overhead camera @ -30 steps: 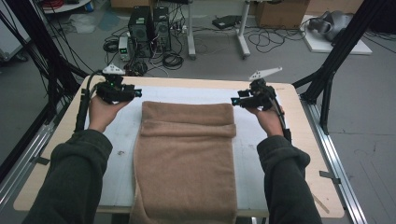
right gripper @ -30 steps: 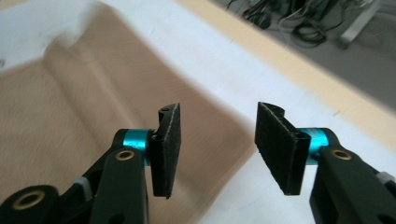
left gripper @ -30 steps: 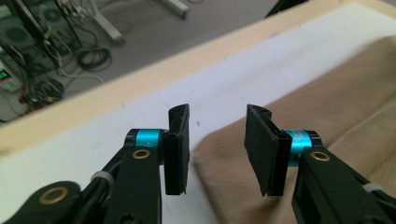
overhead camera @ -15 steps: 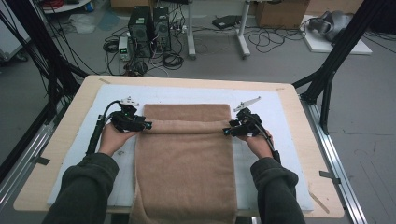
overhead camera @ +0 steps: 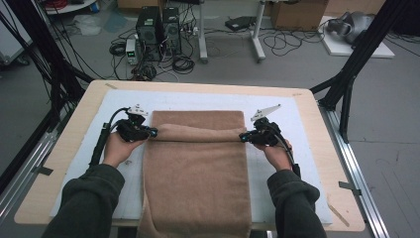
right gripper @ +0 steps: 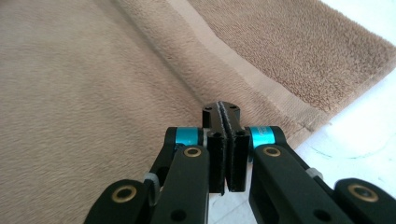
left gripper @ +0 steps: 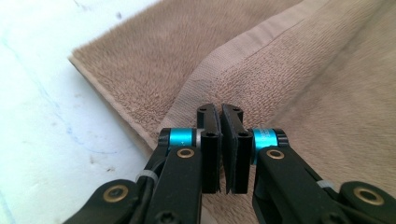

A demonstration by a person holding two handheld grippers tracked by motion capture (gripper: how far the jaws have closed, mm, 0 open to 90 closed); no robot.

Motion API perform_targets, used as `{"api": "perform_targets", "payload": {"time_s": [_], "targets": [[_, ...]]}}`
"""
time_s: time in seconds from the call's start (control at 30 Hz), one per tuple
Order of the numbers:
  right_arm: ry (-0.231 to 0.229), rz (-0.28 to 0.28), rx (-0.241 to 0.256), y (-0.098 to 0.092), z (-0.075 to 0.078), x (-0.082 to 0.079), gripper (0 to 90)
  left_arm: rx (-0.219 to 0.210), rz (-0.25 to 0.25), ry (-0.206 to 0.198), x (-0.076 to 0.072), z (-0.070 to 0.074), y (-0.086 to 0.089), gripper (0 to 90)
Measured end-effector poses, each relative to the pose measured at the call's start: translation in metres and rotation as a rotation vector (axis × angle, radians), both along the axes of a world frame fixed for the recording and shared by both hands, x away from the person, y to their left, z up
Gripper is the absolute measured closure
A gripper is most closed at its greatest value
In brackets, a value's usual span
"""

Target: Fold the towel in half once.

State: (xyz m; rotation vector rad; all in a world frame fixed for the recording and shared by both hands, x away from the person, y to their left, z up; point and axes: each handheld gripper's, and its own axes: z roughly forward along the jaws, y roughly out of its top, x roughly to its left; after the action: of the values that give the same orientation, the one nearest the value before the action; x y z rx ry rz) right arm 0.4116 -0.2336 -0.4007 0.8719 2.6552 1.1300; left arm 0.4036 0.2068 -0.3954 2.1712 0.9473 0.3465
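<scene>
Both grippers have come nearer the person than they were half a second ago, drawing the far end of the towel [overhead camera: 198,168] back with them so a rolled ridge now runs between them. At the left gripper [overhead camera: 151,133] the jaws stand pressed together on the towel's left edge, the woven band puckering just ahead of its tips [left gripper: 219,112]; at the right gripper [overhead camera: 243,136] the jaws are likewise closed on the right edge, a thin line of cloth between them [right gripper: 222,109]. Beyond the tips, a short flat strip of towel lies farther out on the white mat [overhead camera: 277,104], and behind the wrists the rest runs toward the person and hangs over the table [overhead camera: 64,178] edge. The likely trouble, I judge, is an uneven fold: each pinch sits at the very edge, so if one hand pulls faster or the thick pile slips from the jaws, the ridge would skew or drop short. The towel is tan terry, soft and deep-piled, with a smoother flat-woven band near its hem; the mat is pale and faintly scuffed, the table light wood with rounded corners.
</scene>
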Motion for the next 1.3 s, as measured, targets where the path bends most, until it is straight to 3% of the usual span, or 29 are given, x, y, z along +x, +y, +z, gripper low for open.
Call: {"api": "perform_targets", "payload": {"time_s": [0.1,0.2,0.37,0.43,0.5,0.57,0.63,0.73,0.77,0.87,1.07,1.2,1.3], "targets": [[-0.012,0.004,0.008,-0.002,0.005,-0.006,89.4,-0.019,-0.001,-0.038,-0.01,0.006,0.002,85.7],[-0.01,0.003,0.005,-0.003,0.004,-0.007,89.3,0.001,0.013,-0.036,-0.015,0.0,0.004,85.6],[-0.008,-0.052,-0.032,0.001,-0.01,0.003,66.2,-0.018,0.041,0.007,-0.014,-0.017,0.01,79.2],[0.002,-0.08,-0.028,0.003,-0.015,0.008,62.8,-0.049,0.061,0.05,-0.01,-0.022,0.011,63.4],[-0.002,-0.107,-0.021,0.004,-0.019,0.014,57.2,-0.074,0.072,0.059,-0.007,-0.025,0.011,61.1],[0.019,-0.14,-0.024,0.005,-0.024,0.02,53.0,-0.058,0.07,0.062,-0.006,-0.028,0.009,61.5],[0.041,-0.145,-0.037,0.007,-0.031,0.022,55.6,-0.025,0.064,0.076,-0.004,-0.033,0.005,66.8],[0.041,-0.12,-0.034,0.01,-0.03,0.021,77.2,-0.036,0.07,0.052,-0.006,-0.035,0.002,82.0],[0.028,-0.107,-0.047,0.011,-0.028,0.021,80.3,-0.029,0.069,0.045,-0.007,-0.034,0.002,83.8],[-0.003,-0.09,-0.066,0.013,-0.02,0.016,81.7,-0.033,0.073,0.013,-0.01,-0.029,0.004,85.2],[-0.071,-0.062,0.002,0.011,0.007,0.002,81.5,-0.103,0.088,-0.048,-0.02,-0.009,0.018,85.0],[-0.087,-0.007,0.021,0.013,0.021,-0.016,82.1,-0.107,0.05,-0.066,-0.037,-0.002,0.023,84.9],[-0.099,0.025,0.031,0.012,0.024,-0.035,82.2,-0.087,0.023,-0.071,-0.053,-0.002,0.024,84.7]]}}
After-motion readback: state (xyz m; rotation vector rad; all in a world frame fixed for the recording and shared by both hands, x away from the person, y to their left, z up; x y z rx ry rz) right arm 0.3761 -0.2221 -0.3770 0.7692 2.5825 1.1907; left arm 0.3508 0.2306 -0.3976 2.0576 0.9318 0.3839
